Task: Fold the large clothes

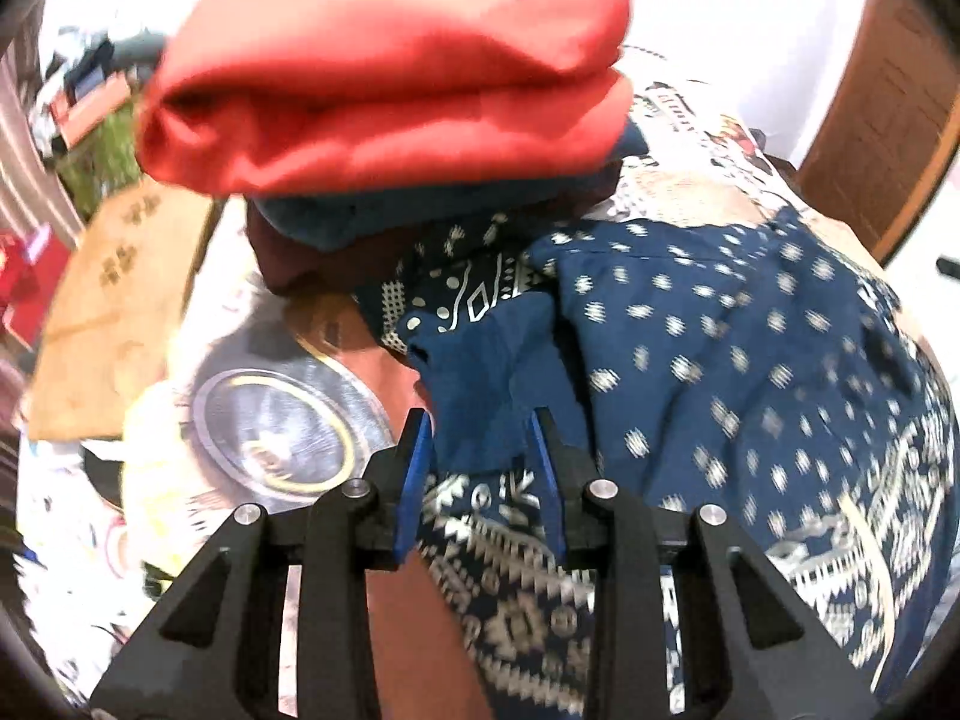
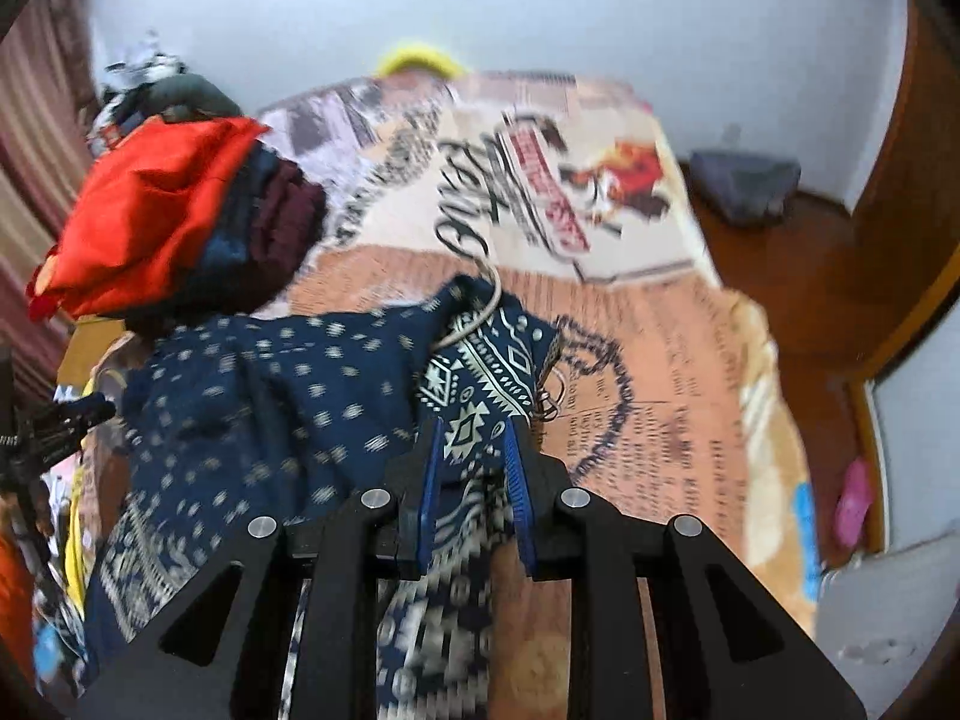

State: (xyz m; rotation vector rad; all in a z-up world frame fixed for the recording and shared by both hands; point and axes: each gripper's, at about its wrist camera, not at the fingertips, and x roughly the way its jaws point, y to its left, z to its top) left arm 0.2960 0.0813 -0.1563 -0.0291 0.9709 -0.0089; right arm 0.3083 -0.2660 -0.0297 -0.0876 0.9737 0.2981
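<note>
A navy garment with white dots and a patterned border (image 1: 720, 348) lies crumpled on the printed bed cover (image 2: 660, 360). In the left wrist view my left gripper (image 1: 480, 420) stands open over one edge of it, and a plain blue fold lies loose between the blue pads. My right gripper (image 2: 474, 429) is open too, with the patterned border of the garment (image 2: 288, 396) running between its fingers. A cord loop shows at the garment's top. Beyond it a stack of folded clothes sits, with a red piece (image 1: 384, 78) on top, also seen at the left of the right wrist view as a red piece (image 2: 150, 210).
A brown cardboard sheet (image 1: 114, 312) lies left of the stack. A wooden door (image 1: 888, 108) stands at the right. Past the bed's right edge are wooden floor, a dark bag (image 2: 744, 180) and a pink item (image 2: 852, 504). Clutter lines the left side by a curtain.
</note>
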